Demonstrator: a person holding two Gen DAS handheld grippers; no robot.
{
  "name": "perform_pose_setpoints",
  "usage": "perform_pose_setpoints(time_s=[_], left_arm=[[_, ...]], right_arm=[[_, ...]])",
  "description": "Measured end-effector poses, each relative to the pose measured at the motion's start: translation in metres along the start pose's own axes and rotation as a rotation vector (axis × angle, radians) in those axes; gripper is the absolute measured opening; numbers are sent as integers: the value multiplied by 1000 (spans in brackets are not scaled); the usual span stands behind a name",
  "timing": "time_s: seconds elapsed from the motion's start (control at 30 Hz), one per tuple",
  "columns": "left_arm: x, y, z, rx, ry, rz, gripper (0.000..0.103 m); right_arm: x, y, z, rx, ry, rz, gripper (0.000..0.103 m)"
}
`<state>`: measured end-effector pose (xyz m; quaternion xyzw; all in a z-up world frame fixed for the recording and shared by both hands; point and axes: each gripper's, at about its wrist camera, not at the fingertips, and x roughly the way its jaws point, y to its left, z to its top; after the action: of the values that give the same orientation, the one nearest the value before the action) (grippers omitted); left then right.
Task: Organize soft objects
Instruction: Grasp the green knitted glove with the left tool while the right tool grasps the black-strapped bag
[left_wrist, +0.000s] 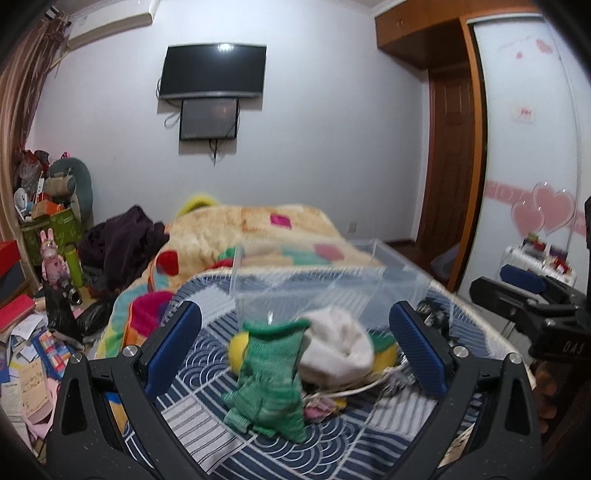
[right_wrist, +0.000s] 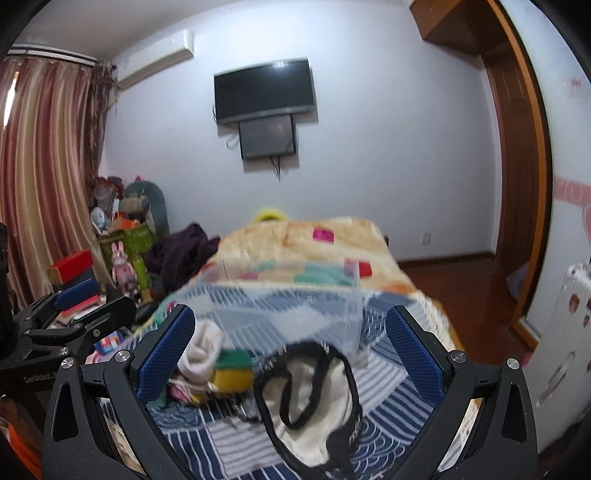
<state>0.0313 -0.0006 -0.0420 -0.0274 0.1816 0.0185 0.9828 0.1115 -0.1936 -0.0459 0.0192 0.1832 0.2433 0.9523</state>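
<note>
A green knit glove (left_wrist: 271, 380) lies on the blue patterned bedsheet (left_wrist: 207, 417), in front of my open left gripper (left_wrist: 295, 347). Behind it are a white rolled sock (left_wrist: 338, 349) and a yellow-green sponge (left_wrist: 384, 350). A clear plastic box (left_wrist: 314, 284) stands just beyond them. In the right wrist view my open right gripper (right_wrist: 290, 347) is over a cream cloth with black trim (right_wrist: 314, 398). The sock (right_wrist: 201, 350), the sponge (right_wrist: 232, 373) and the clear box (right_wrist: 280, 302) lie to its left and ahead. The right gripper (left_wrist: 524, 295) shows at the left view's right edge.
A beige blanket with coloured patches (left_wrist: 258, 229) covers the far bed. A dark garment (left_wrist: 125, 243) lies on its left. Cluttered boxes and papers (left_wrist: 29, 354) fill the floor at left. A white cable (left_wrist: 354, 391) lies by the sponge. A wardrobe door (left_wrist: 528, 147) is at right.
</note>
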Motion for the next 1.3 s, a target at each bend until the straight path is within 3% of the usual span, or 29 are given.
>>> perform_pose_setpoints(time_s=[0.13, 0.2, 0.37, 0.57, 0.77, 0.87, 0.93, 0.97, 1.03, 1.3], left_arm=[[15, 12, -13, -21, 54, 20, 100], [23, 17, -19, -31, 88, 17, 88], [35, 29, -31, -65, 141, 7, 75], [49, 43, -42, -120, 211, -60, 49], [50, 40, -48, -117, 227, -82, 34], [49, 39, -48, -124, 229, -96, 23], [48, 40, -47, -127, 226, -99, 20], [47, 40, -48, -129, 223, -98, 16], [46, 42, -46, -135, 218, -99, 10], [20, 49, -29, -160, 138, -107, 9]], right_arm=[[16, -13, -11, 37, 82, -6, 103], [19, -18, -16, 63, 114, 5, 103], [29, -28, -26, 117, 164, 40, 101], [39, -32, -34, 135, 221, 64, 89], [44, -31, -36, 154, 235, 111, 64], [47, -28, -38, 150, 252, 130, 43], [49, -26, -39, 138, 262, 121, 20], [50, -25, -39, 127, 267, 104, 14], [49, -26, -39, 125, 261, 98, 10], [23, -28, -21, 125, 142, 80, 8]])
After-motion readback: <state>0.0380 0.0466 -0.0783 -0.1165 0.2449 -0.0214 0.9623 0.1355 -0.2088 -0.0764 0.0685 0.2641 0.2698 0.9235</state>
